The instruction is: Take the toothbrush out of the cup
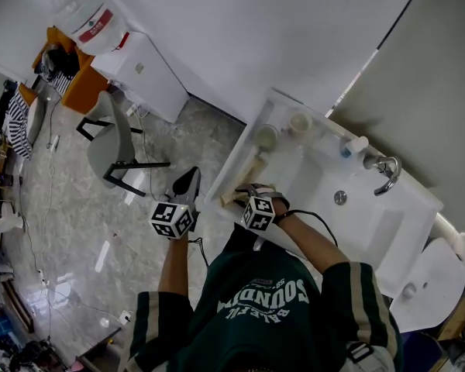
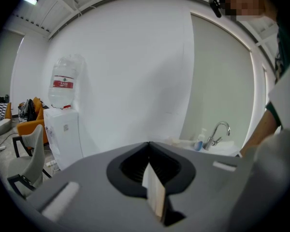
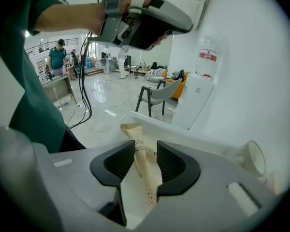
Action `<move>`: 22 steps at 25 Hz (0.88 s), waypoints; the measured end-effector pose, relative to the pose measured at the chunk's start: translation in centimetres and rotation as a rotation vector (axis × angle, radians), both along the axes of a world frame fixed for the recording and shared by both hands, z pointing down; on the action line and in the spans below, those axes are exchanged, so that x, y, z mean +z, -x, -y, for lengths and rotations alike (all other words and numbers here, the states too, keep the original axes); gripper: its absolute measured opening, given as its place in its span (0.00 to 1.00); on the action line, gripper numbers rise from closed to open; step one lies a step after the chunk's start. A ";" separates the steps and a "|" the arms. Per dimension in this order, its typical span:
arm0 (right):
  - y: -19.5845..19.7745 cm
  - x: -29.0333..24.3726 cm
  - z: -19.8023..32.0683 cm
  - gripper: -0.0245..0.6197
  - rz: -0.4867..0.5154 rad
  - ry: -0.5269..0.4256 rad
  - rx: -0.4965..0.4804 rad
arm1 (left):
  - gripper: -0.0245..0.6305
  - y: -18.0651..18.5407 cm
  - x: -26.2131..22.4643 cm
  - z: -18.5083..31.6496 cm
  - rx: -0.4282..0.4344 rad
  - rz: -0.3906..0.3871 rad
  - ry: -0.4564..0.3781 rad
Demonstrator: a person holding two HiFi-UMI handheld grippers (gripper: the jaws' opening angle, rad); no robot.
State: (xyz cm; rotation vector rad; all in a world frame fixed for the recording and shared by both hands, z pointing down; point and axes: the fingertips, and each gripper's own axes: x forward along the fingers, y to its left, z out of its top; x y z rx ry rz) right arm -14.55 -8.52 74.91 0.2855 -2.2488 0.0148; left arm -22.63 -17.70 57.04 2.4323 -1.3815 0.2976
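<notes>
A long beige paper-wrapped toothbrush (image 1: 246,175) lies flat near the left edge of the white sink counter (image 1: 294,169), outside the two pale cups (image 1: 265,136) behind it. My right gripper (image 1: 242,194) hangs over its near end. In the right gripper view the wrapper (image 3: 131,130) runs between the jaws of the right gripper (image 3: 145,147), which stand apart around it: open. One cup (image 3: 253,157) shows at the right. My left gripper (image 1: 191,178) hovers off the counter over the floor, and its jaws (image 2: 149,144) meet at the tip, shut, with nothing seen in them.
A basin with a chrome tap (image 1: 386,169) and a soap bottle (image 1: 353,146) fills the right of the counter. A grey chair (image 1: 112,142) and a water dispenser (image 1: 101,25) stand on the floor to the left. A white wall runs behind.
</notes>
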 end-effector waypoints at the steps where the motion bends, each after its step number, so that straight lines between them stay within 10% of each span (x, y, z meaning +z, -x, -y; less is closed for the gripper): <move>1: -0.2 -0.7 0.1 0.23 0.017 -0.004 0.018 | 0.11 -0.3 -0.1 -0.1 0.006 -0.001 -0.001; 8: -5.4 -3.1 1.4 0.22 0.090 0.027 0.287 | 0.11 -5.5 -0.7 0.0 0.099 -0.010 -0.019; 22: -29.6 -8.8 0.2 0.04 0.316 -0.034 1.048 | 0.11 -21.3 -1.1 -3.0 0.353 -0.040 -0.046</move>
